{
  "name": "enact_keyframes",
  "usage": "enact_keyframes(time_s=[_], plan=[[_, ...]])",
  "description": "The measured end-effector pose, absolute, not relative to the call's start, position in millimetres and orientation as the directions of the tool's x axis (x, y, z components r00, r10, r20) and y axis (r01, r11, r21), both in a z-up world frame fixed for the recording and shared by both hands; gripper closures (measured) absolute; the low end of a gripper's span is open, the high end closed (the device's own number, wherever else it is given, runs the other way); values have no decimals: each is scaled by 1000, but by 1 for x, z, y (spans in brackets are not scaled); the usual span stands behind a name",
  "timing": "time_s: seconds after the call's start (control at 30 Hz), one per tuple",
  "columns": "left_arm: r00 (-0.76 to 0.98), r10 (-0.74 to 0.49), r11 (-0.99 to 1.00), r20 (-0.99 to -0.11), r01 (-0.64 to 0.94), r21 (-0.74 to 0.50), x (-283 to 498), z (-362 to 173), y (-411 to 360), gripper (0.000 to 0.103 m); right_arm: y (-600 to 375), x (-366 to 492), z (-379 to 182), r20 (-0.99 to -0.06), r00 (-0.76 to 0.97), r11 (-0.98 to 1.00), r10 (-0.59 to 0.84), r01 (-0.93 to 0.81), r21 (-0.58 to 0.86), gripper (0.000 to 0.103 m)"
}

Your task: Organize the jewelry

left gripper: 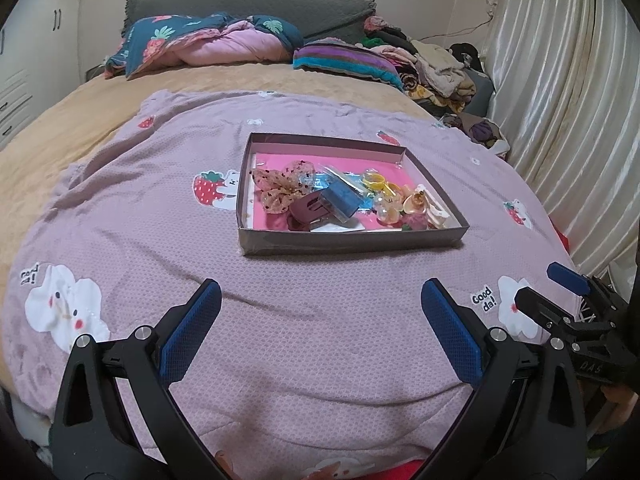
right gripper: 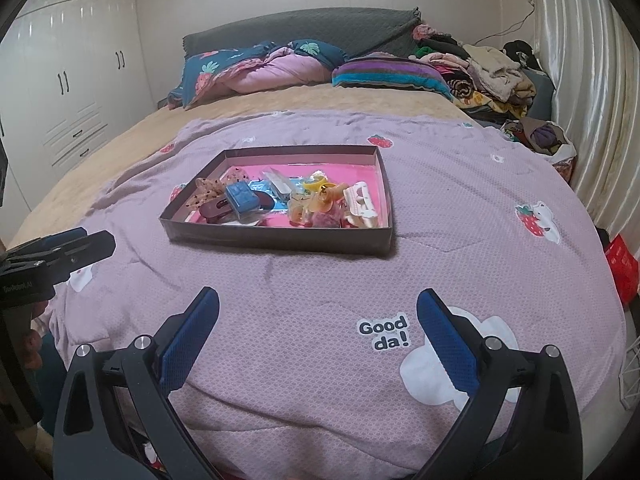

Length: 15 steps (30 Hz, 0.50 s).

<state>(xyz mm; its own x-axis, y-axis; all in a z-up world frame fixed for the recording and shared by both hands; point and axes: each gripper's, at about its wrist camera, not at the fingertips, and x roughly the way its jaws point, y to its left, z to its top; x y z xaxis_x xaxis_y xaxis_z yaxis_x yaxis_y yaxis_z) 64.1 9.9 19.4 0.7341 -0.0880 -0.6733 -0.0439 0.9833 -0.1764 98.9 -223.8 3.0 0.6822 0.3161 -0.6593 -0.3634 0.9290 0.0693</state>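
A shallow dark box [left gripper: 352, 242] [right gripper: 280, 238] with a pink floor lies on the mauve quilt in the middle of the bed. Inside it are a sheer dotted scrunchie [left gripper: 280, 184], a maroon claw clip [left gripper: 308, 212] [right gripper: 214, 209], a small blue box [left gripper: 340, 200] [right gripper: 241, 197], yellow rings [left gripper: 374, 180] [right gripper: 314, 182], cream clips [left gripper: 430, 206] [right gripper: 362, 204] and other small pieces. My left gripper [left gripper: 320, 304] hovers open over the quilt, short of the box. My right gripper [right gripper: 318, 312] is also open and empty, over the quilt near the "Good da!" print.
Folded bedding [left gripper: 208, 40] and a striped pillow [right gripper: 392, 72] lie at the head of the bed. A heap of clothes [left gripper: 436, 68] sits at the far right by the curtain [right gripper: 592, 80]. White wardrobes [right gripper: 68, 72] stand on the left.
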Motion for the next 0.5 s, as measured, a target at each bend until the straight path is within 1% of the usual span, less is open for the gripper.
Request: enact_keyframes(time_s=[0.5], plan=[[729,-95,982,-678,-42,-182,63,18,10,10,-224,97,8,-653,691,929,310,-367,53,4]])
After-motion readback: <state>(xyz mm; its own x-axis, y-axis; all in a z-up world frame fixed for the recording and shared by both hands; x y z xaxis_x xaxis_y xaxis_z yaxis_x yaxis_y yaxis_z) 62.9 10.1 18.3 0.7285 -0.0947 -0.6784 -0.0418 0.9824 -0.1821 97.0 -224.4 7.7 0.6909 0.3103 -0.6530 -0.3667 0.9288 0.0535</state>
